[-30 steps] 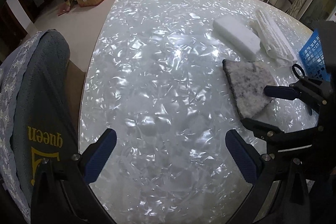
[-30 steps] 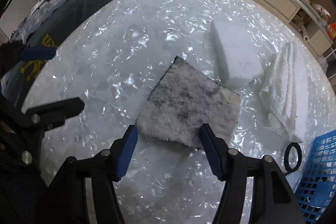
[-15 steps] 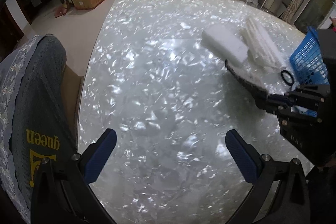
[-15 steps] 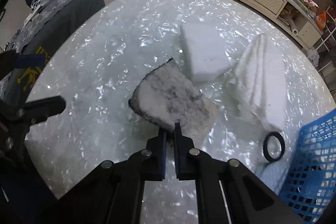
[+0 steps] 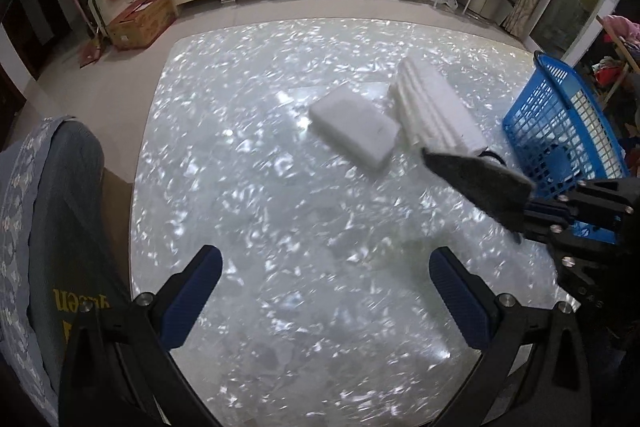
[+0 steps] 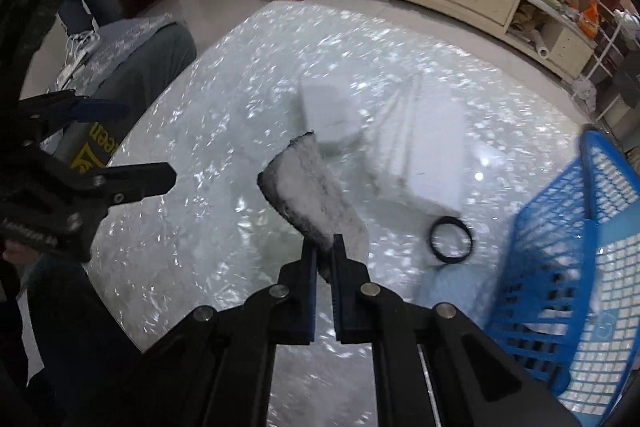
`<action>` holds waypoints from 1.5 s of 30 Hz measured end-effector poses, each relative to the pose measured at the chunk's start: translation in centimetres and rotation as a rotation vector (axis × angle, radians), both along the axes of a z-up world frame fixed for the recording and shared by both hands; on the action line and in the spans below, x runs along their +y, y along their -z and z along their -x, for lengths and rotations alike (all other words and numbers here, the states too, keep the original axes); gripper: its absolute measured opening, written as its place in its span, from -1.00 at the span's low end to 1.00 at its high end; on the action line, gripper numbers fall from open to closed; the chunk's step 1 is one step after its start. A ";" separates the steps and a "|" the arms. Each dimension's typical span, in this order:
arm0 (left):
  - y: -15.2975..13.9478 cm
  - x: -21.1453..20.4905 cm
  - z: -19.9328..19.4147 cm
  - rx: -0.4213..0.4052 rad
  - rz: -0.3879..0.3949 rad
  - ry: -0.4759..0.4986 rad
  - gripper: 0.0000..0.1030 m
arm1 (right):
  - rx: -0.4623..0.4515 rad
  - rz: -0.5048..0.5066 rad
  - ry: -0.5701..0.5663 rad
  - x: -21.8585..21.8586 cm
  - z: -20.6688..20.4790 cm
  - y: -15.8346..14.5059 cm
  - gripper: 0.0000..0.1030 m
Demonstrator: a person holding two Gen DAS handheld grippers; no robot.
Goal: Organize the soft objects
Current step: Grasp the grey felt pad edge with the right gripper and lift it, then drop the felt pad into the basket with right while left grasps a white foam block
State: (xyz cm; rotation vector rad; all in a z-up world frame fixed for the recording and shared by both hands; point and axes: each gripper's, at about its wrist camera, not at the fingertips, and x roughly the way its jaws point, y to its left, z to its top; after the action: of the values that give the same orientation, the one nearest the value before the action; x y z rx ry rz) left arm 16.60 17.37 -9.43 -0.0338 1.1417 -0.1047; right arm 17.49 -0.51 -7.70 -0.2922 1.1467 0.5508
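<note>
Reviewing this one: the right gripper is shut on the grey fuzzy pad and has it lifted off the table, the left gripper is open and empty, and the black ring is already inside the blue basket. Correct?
Not quite. The black ring lies on the table, beside the blue basket, not inside it; the right wrist view shows this. The rest stands: the right gripper is shut on the grey fuzzy pad, lifted, and the left gripper is open and empty.
</note>
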 end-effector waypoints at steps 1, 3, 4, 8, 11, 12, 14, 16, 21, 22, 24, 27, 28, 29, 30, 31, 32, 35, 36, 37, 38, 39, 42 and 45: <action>-0.1 -0.1 -0.3 0.001 0.003 0.000 1.00 | -0.004 -0.004 0.008 -0.6 -0.1 -0.3 -0.89; -0.5 -0.6 -1.0 0.001 0.006 -0.006 1.00 | -0.015 -0.016 0.027 -2.1 -0.4 -1.5 -0.89; -0.6 -0.8 -1.4 0.005 0.006 -0.008 1.00 | -0.019 -0.019 0.034 -2.2 -0.8 -1.7 -0.89; -1.2 -1.7 -2.9 0.006 0.015 -0.004 1.00 | -0.044 -0.047 0.070 -4.7 -1.2 -3.9 -0.89; -1.2 -2.5 -4.3 0.017 0.024 0.001 1.00 | -0.088 -0.046 0.099 -6.5 -1.5 -5.9 -0.89; -1.1 -2.6 -4.7 0.024 0.026 0.000 1.00 | -0.100 -0.046 0.109 -7.1 -1.6 -6.5 -0.89; -0.8 -3.0 -5.6 0.042 0.024 -0.013 1.00 | -0.128 -0.040 0.132 -8.8 -1.7 -7.6 -0.89; -0.4 -3.2 -6.5 0.055 0.025 -0.031 1.00 | -0.156 -0.025 0.158 -10.1 -1.7 -8.3 -0.89; 1.3 -3.0 -8.7 0.103 0.056 -0.101 1.00 | -0.187 0.017 0.230 -13.9 -1.9 -8.6 -0.89; 1.6 -3.0 -8.9 0.107 0.054 -0.107 1.00 | -0.191 0.034 0.245 -14.6 -2.1 -8.4 -0.89; 2.2 -3.1 -9.8 0.113 0.043 -0.121 1.00 | -0.193 0.060 0.272 -15.8 -2.4 -7.6 -0.89; 3.0 -3.0 -11.0 0.113 0.038 -0.129 1.00 | -0.183 0.092 0.299 -17.3 -2.7 -6.7 -0.89; 3.2 -3.0 -11.4 0.113 0.037 -0.134 1.00 | -0.179 0.115 0.305 -17.6 -2.8 -6.0 -0.89; 3.6 -2.9 -11.9 0.115 0.034 -0.141 1.00 | -0.173 0.133 0.305 -17.8 -3.0 -5.4 -0.89; 4.2 -2.8 -12.5 0.125 0.026 -0.157 1.00 | -0.167 0.145 0.307 -17.9 -3.1 -5.4 -0.89; 4.5 -2.8 -12.9 0.131 0.022 -0.167 1.00 | -0.153 0.159 0.310 -18.1 -3.3 -4.6 -0.89; 5.1 -2.7 -13.5 0.140 0.015 -0.185 1.00 | -0.144 0.166 0.314 -18.6 -3.4 -4.4 -0.89; 6.6 -2.3 -14.5 0.156 0.011 -0.225 1.00 | -0.118 0.194 0.326 -19.3 -4.2 -3.3 -0.89; 7.2 -2.2 -15.0 0.163 0.017 -0.235 1.00 | -0.117 0.216 0.326 -19.3 -4.4 -2.8 -0.89; 7.6 -2.1 -15.2 0.166 0.018 -0.242 1.00 | -0.116 0.228 0.326 -19.6 -4.5 -2.7 -0.89; 7.9 -2.1 -15.5 0.167 0.015 -0.245 1.00 | -0.107 0.239 0.321 -19.5 -4.7 -2.3 -0.89; 8.4 -2.1 -15.9 0.172 0.006 -0.250 1.00 | -0.092 0.239 0.319 -19.8 -4.7 -2.1 -0.89; 9.3 -1.9 -16.8 0.172 0.002 -0.269 1.00 | -0.046 0.221 0.310 -19.5 -4.9 -1.5 -0.89; 9.8 -1.6 -17.5 0.163 0.055 -0.277 1.00 | -0.025 0.218 0.302 -19.2 -5.0 -1.1 -0.89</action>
State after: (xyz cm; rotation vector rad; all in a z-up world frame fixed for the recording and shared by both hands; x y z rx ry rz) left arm 34.12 15.73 -19.19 -0.2521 1.2854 0.1153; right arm 22.45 -19.75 -6.63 -0.3052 1.2020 0.1561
